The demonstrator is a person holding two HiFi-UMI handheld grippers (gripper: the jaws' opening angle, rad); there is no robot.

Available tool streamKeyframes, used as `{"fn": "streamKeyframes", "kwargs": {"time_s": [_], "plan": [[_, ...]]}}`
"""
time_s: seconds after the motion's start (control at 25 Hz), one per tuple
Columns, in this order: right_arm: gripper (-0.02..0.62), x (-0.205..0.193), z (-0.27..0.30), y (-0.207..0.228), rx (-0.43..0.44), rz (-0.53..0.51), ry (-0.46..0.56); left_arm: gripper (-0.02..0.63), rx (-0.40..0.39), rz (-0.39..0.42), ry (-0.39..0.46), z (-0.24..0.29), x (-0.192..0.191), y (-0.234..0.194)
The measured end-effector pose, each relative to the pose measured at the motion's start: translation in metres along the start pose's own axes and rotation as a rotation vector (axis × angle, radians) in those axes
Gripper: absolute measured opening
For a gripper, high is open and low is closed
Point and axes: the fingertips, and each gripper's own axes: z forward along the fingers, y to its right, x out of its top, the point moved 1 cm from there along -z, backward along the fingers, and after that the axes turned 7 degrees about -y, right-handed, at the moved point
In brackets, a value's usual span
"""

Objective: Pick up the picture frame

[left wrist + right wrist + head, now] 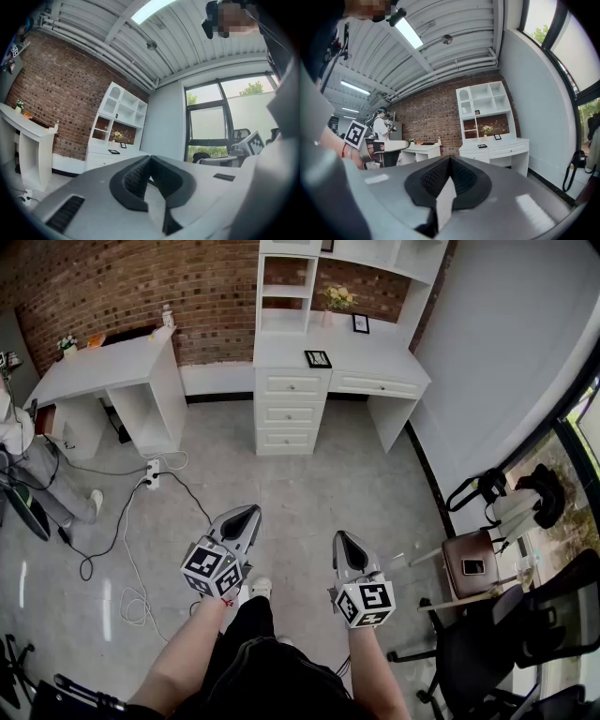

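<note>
On the desk (380,360) lies a picture frame (318,358); left claw (246,513), right claw (343,539) both closed

Left forearm (184,662) and right forearm (377,677), both bare, reaching forward side by side and apart, each carrying a level gripper: left gripper (241,518), jaws apparently closed tip to tip, nothing between; right gripper (344,542), jaws pressed together, likewise empty.

Claws two: left claw (247,514), right claw (342,540). Picture frames three: flat frame (318,358), upright frame (361,323), shelf frame (326,246).
</note>
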Motion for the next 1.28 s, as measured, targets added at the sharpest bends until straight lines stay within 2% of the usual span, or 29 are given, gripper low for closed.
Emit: {"fn": "streamKeyframes", "kwargs": {"time_s": [0.36,0.92,1.28], "plan": [[0.002,0.003,0.068,0.040,-0.037,0.014,-0.028,-0.003,-0.005,-0.010,-0.023,0.063,0.004,-0.047],[0.003,0.020,0.193,0.091,-0.063,0.020,-0.043,-0.003,-0.012,-0.012,-0.027,0.164,0.024,-0.144],[0.003,0.037,0.249,0.104,-0.045,0.038,0.011,-0.002,-0.019,0.009,-0.029,0.203,0.038,-0.186]]}}
